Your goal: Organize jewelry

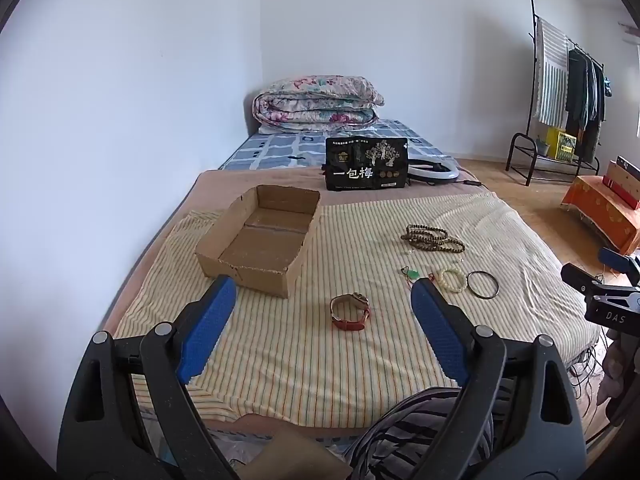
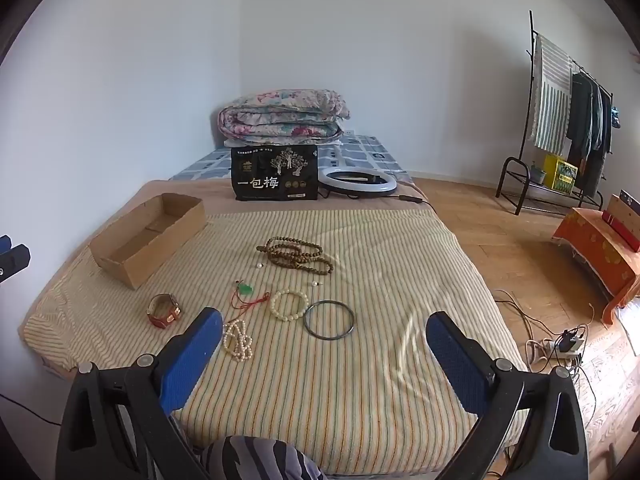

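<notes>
both hand-held grippers are released and hold nothing. the left hand-held gripper [image 1: 322,292] hangs over the near edge of the bed [image 1: 520,292], jaws wide apart; the right hand-held gripper [image 2: 324,324] does the same a little further to the right.

the jewelry lies loose on the striped cloth [image 2: 400,280]. the watch [image 1: 349,312] stands just ahead of the left hand-held gripper, almost between its fingers. the box [image 1: 256,240] is ahead and to the left of it, and looks empty. ahead of the right hand-held gripper lie the black bangle [image 2: 329,319] and the white bracelet [image 2: 289,305], touching or nearly so. the pearl string [image 2: 237,340] lies just beside its left finger. the green pendant [image 2: 245,290] with a red cord is further ahead, and the brown beads [image 2: 296,256] are beyond that, well apart from the box.

in my judgement the task is at its start: nothing is in the box yet, and the step in hand is to choose the first piece. the watch seems the natural one for the left side. the next move calls for lowering onto it, closing on the strap and not the face, then carrying it left into the box. the cloth is soft and may be pinched together with the piece. the thin bangle lies flat, so it will be harder to lift.
</notes>
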Available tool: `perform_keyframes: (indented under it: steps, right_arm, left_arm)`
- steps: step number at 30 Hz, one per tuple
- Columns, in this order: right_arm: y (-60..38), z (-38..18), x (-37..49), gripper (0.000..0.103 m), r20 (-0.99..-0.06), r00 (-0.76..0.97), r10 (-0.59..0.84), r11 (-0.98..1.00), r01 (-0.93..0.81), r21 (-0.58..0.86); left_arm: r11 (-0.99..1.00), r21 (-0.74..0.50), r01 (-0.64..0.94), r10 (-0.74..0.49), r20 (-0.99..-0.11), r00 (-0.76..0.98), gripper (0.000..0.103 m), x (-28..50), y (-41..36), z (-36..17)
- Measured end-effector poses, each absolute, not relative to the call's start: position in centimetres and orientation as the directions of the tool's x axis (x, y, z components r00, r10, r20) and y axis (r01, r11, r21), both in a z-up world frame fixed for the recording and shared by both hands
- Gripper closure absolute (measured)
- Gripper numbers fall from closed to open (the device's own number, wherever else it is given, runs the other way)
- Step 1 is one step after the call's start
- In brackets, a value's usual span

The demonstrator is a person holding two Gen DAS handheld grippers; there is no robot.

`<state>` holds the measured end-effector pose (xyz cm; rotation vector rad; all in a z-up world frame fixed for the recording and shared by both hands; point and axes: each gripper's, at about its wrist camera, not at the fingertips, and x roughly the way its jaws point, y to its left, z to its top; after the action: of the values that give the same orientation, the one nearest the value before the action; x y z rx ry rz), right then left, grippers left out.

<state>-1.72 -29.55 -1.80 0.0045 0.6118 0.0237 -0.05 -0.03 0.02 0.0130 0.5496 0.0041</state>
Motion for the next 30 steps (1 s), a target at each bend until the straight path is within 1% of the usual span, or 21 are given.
perform_keyframes:
  steps: [8,30]
  right_arm:
    - [-29.4,-1.6,-1.6,0.000,-0.576,0.817,0.024,1.000,-0.021,0.011]
    - [-29.2,-1.4,-1.4,0.000,-0.576,0.817,0.022,1.000,-0.024,0.003]
  left_arm:
    - [1.000,0.010,-0.006,0.010,-0.531,0.848,0.012,0.1,-0.2,0.0]
    - [1.000,0.006,-0.004,0.007,-0.519,0.855,0.012,0.2,0.1,1.3]
